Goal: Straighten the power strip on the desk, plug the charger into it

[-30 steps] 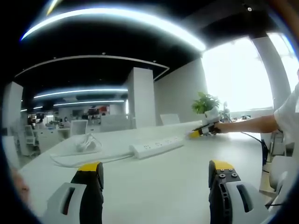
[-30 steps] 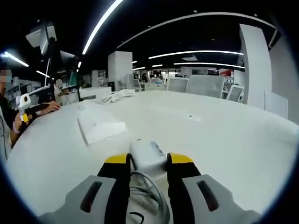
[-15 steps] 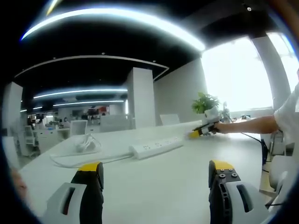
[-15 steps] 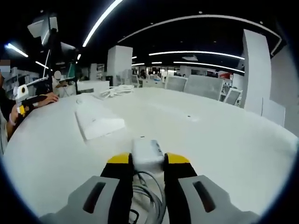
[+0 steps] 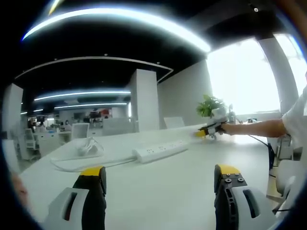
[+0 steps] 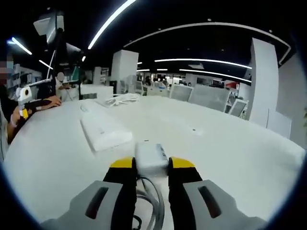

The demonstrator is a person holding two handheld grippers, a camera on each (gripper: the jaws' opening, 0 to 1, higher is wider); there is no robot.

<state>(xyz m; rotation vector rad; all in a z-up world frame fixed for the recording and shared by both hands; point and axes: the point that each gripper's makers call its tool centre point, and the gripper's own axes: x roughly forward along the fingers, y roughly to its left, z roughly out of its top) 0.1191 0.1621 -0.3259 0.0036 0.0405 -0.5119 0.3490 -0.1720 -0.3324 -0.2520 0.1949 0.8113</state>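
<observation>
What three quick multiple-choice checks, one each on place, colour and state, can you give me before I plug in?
1. Where does the power strip lie?
A. on the white desk
B. on a chair
C. on the floor

2. What colour are the tips of the left gripper fingers?
A. red
B. yellow
C. green

3. What is the right gripper doing?
A. open over the desk
B. shut on nothing
C. shut on the charger

Answers: 1 A, the strip rests flat on the desk top; 2 B, both tips show yellow; 3 C, the white block sits clamped between the fingers.
</observation>
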